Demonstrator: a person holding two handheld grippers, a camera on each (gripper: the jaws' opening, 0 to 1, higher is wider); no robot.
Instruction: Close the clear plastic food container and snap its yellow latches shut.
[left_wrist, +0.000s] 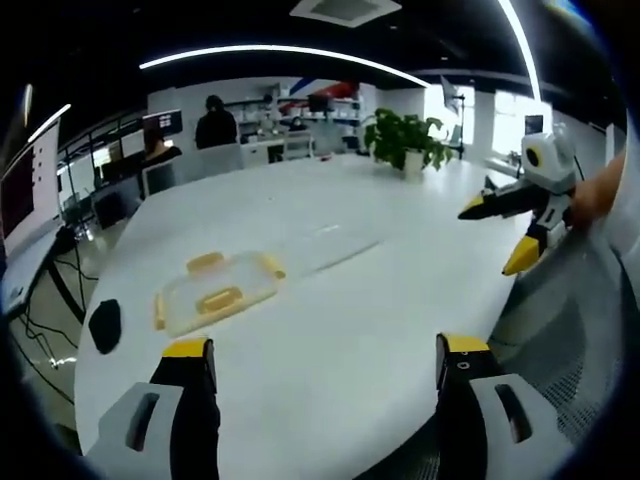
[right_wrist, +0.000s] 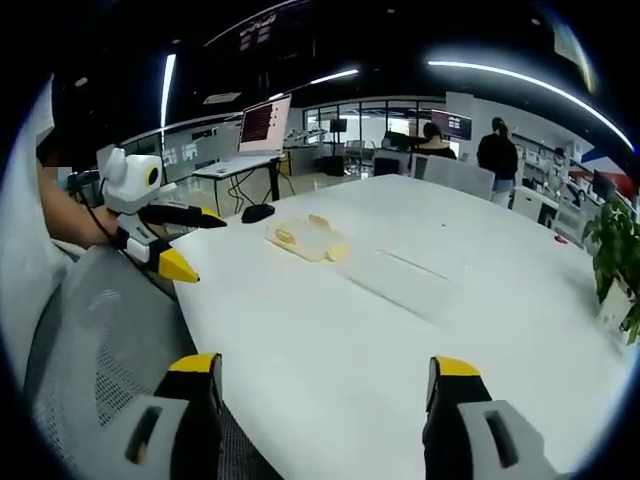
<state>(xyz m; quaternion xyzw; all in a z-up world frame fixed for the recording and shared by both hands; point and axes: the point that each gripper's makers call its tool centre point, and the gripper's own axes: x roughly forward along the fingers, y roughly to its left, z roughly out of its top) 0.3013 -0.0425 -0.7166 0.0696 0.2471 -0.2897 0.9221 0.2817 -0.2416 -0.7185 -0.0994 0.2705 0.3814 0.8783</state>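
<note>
The clear plastic food container (left_wrist: 215, 290) lies flat on the white table (left_wrist: 330, 300) with yellow latches around its rim; whether its lid is seated I cannot tell. My left gripper (left_wrist: 325, 355) hovers open near the table's edge, well short of the container, nothing between its yellow-tipped jaws. The right gripper (left_wrist: 505, 235) enters the left gripper view from the right, jaws apart. In the right gripper view the container (right_wrist: 305, 238) sits far ahead on the table (right_wrist: 420, 330), and my right gripper (right_wrist: 325, 370) stands open and empty. The left gripper (right_wrist: 190, 240) shows at left, jaws spread.
A black computer mouse (left_wrist: 104, 324) rests left of the container near the table edge. A potted plant (left_wrist: 408, 140) stands at the far side. A grey mesh chair (right_wrist: 100, 330) sits beneath the grippers. Desks, monitors and people are in the background.
</note>
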